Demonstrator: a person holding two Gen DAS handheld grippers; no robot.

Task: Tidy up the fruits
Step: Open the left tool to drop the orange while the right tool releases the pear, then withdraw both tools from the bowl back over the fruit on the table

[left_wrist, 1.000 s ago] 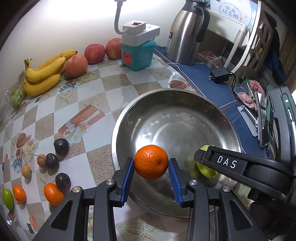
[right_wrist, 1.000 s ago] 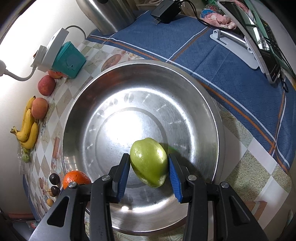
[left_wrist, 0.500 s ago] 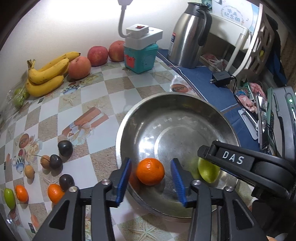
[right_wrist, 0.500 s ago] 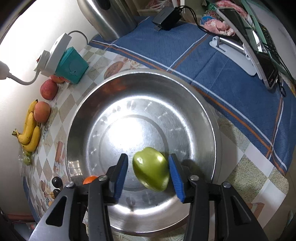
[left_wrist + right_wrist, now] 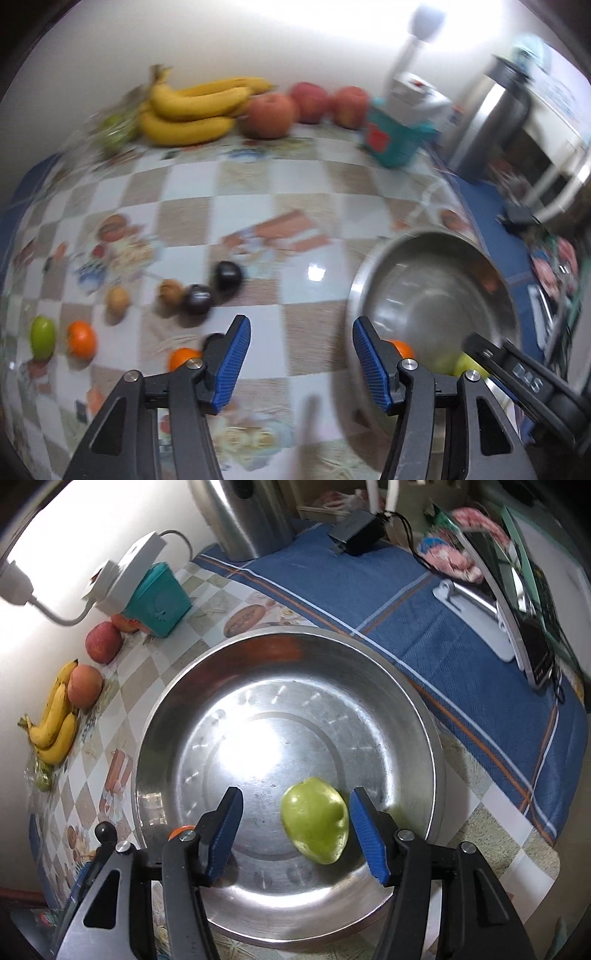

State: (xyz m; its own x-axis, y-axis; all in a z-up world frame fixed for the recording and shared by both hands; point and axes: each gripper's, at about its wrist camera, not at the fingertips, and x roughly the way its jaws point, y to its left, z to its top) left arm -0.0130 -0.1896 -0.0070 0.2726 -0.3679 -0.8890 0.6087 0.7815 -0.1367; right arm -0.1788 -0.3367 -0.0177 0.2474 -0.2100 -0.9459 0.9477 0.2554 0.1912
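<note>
Both grippers opening: right gripper (image 5: 295,830) apart around green fruit (image 5: 316,819) in bowl (image 5: 424,716), left gripper (image 5: 301,354) empty; fruit may roll toward 6 o'clock rim.

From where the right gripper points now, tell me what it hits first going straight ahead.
Most likely the green fruit, lying in the steel bowl between the opening fingers of the right gripper, nearer the right-hand one. If it clears that, the bowl's floor comes next; depth is hard to judge.

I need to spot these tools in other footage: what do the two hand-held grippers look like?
Both look alike: the left hand-held gripper and right hand-held gripper have black angular arms with cut-out slots, silver pivot pins and ribbed blue pads. The right one bears white lettering, blurred here.
</note>
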